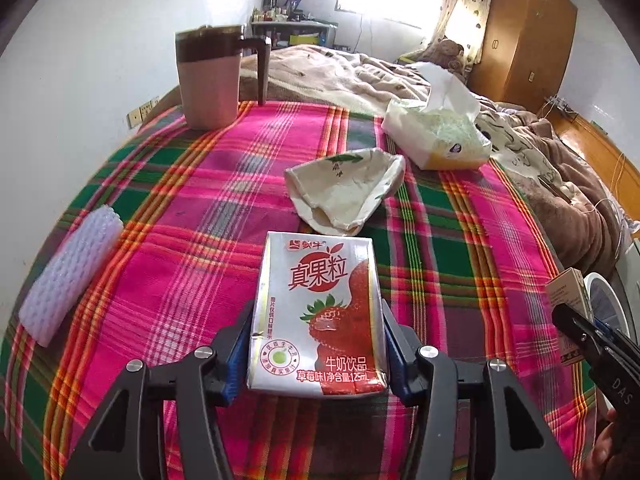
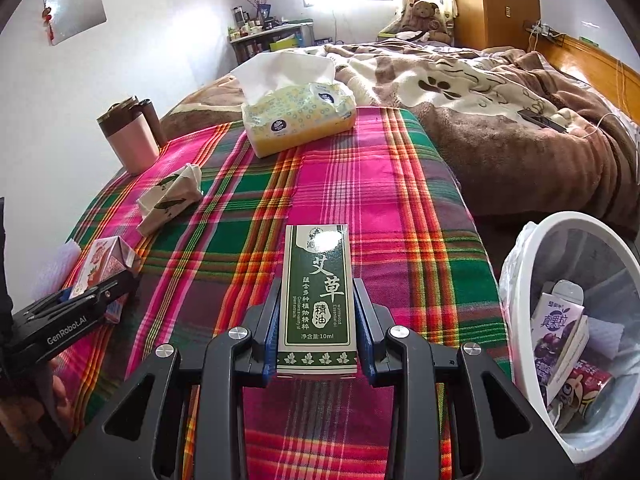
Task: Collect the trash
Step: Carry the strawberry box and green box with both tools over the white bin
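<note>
My left gripper (image 1: 318,344) is shut on a strawberry milk carton (image 1: 320,312), held just above the plaid cloth (image 1: 200,208). It also shows at the left of the right wrist view (image 2: 80,300). My right gripper (image 2: 317,324) is shut on a green essential-oil box (image 2: 318,292), seen too at the right edge of the left wrist view (image 1: 570,300). A white trash bin (image 2: 524,292) with a clear liner stands at the right, holding a purple carton (image 2: 556,332) and a can (image 2: 588,384).
On the cloth lie a crumpled paper cup (image 1: 344,188), a white foam sleeve (image 1: 72,272), a tissue pack (image 1: 440,132) and a pink mug with a brown lid (image 1: 210,80). A bed with brown blankets (image 2: 480,92) lies beyond.
</note>
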The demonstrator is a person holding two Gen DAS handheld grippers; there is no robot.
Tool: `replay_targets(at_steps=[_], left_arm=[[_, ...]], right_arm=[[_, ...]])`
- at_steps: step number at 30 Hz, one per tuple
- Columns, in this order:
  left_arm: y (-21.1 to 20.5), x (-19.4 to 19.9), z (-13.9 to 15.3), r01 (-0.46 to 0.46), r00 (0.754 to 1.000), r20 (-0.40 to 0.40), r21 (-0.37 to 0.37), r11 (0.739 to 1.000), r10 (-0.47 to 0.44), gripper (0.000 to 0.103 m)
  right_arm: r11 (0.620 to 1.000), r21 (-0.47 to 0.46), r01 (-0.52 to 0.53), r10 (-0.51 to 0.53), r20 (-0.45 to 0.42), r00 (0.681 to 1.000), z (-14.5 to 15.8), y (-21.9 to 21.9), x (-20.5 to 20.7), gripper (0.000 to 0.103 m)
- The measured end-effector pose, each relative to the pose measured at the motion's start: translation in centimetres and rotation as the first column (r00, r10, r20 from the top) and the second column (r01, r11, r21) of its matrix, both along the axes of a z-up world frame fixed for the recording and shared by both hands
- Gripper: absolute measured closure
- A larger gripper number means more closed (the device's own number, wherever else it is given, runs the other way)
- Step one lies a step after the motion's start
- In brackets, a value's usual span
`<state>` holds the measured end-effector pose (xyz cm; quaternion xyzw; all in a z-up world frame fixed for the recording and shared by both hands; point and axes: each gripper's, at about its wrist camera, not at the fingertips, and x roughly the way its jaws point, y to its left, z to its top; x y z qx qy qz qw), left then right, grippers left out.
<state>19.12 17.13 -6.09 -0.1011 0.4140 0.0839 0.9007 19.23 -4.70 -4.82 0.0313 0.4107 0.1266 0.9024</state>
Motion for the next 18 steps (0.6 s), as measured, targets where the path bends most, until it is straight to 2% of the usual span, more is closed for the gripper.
replay_targets(at_steps=[11,18], left_arm=[[-3.5,-2.4,3.5,0.085,0.993,0.088,-0.005,0.996,-0.084,0.047],[-7.3,-3.5,6.0,0.171,0.974,0.149,0.019,0.985,-0.172,0.047]], right_arm=[[0.999,0.019,0.03,-0.031,0.064,0.997,2.2,-2.4,-2.2,0.07],[0.997,0.034,0.073,-0.076,0.106,0.991,3.6,-4.9,-3.4,0.07]])
